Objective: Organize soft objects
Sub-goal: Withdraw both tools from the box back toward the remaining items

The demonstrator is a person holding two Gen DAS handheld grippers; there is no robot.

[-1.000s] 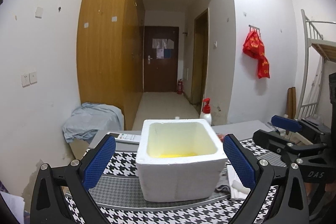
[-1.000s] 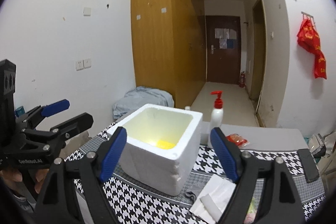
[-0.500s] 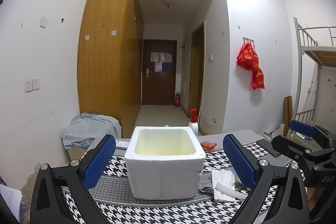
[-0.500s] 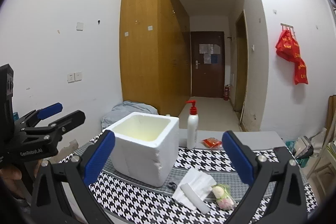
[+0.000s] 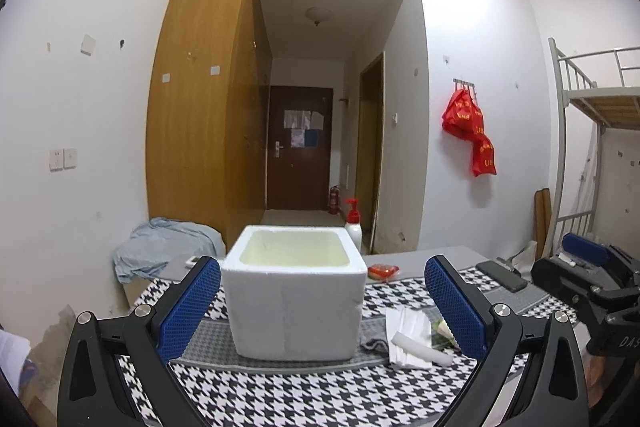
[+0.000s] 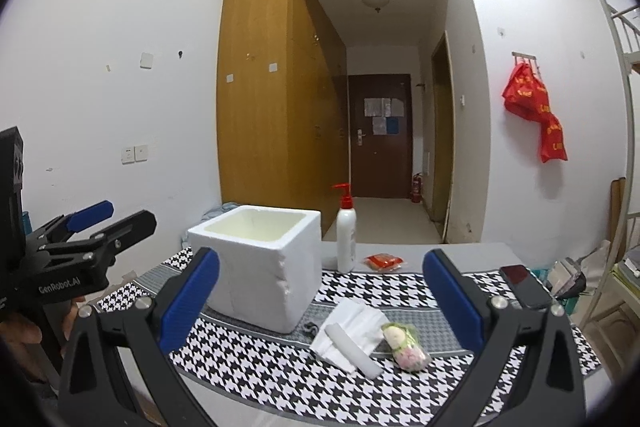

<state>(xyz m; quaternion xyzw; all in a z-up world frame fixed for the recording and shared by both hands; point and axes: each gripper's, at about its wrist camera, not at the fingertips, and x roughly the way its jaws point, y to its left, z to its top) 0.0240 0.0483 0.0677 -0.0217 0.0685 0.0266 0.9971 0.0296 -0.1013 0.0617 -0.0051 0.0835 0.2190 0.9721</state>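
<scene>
A white foam box (image 5: 294,289) (image 6: 258,267) stands open on the houndstooth cloth (image 6: 384,291). Right of it lie a white folded cloth with a white roll (image 6: 348,341) (image 5: 412,339), a small wrapped soft toy (image 6: 406,345) and a small dark item (image 6: 309,327). My left gripper (image 5: 322,307) is open and empty, back from the box. My right gripper (image 6: 320,301) is open and empty, above the near table edge. Each gripper shows in the other's view, the right (image 5: 592,279) and the left (image 6: 92,227).
A white pump bottle with a red top (image 6: 346,231) stands behind the box. A red packet (image 6: 384,261) and a black phone (image 6: 524,285) lie at the back right. A grey bundle of fabric (image 5: 164,247) sits beyond the table at left. A bunk ladder (image 5: 576,155) stands at right.
Both grippers have pulled back and up from the foam box, which looks smaller now. The box's yellow contents have dropped out of sight. Both stay open.
</scene>
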